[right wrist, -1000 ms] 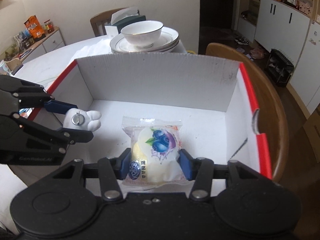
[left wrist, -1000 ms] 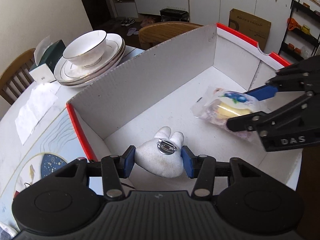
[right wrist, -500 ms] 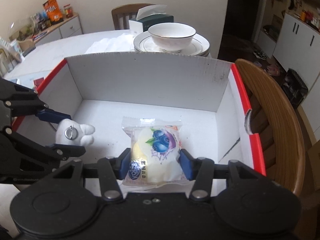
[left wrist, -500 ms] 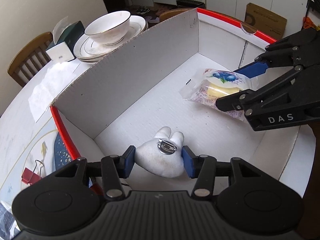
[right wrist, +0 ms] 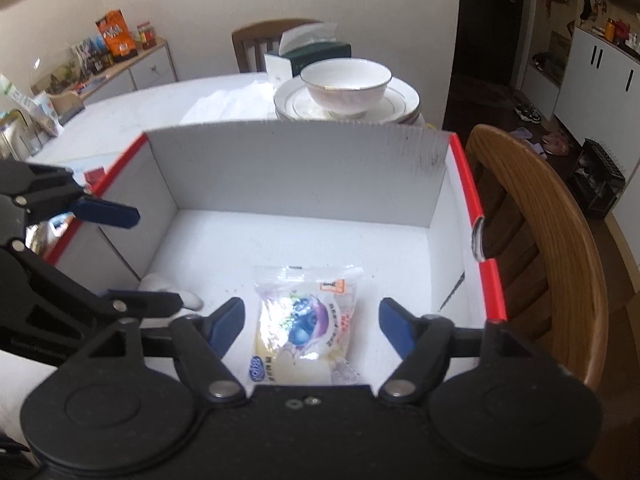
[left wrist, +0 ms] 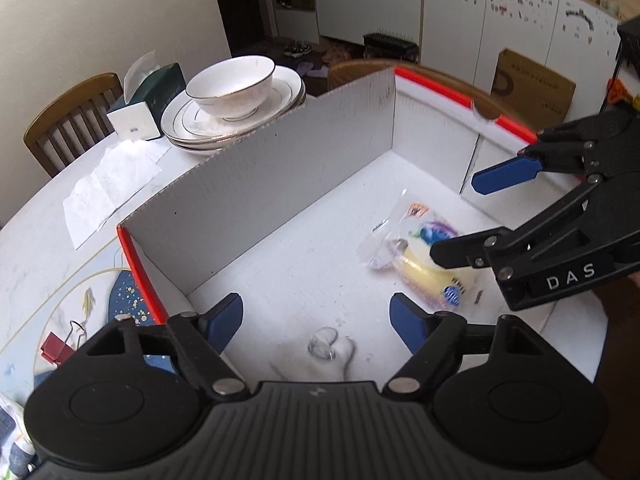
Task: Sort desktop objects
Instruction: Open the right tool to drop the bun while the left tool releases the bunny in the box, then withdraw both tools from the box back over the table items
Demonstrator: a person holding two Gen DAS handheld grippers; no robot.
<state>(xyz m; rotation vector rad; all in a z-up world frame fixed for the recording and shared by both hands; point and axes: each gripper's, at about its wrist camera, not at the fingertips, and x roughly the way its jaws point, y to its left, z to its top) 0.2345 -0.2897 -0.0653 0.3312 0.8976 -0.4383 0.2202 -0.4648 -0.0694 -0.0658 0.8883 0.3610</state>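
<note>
In the left wrist view the box [left wrist: 304, 168] has bare floor at frame centre; its tall back wall blocks the upper left, the snack packet [left wrist: 424, 264] and right gripper [left wrist: 460, 216] crowd the right.

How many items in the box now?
2: white plush toy on the cardboard box floor near the left hand-held gripper; snack packet below the right hand-held gripper.

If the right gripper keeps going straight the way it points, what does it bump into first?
Probably the snack packet lying between the open right gripper's fingers, then the box floor under it. Depth is hard to judge.
</note>
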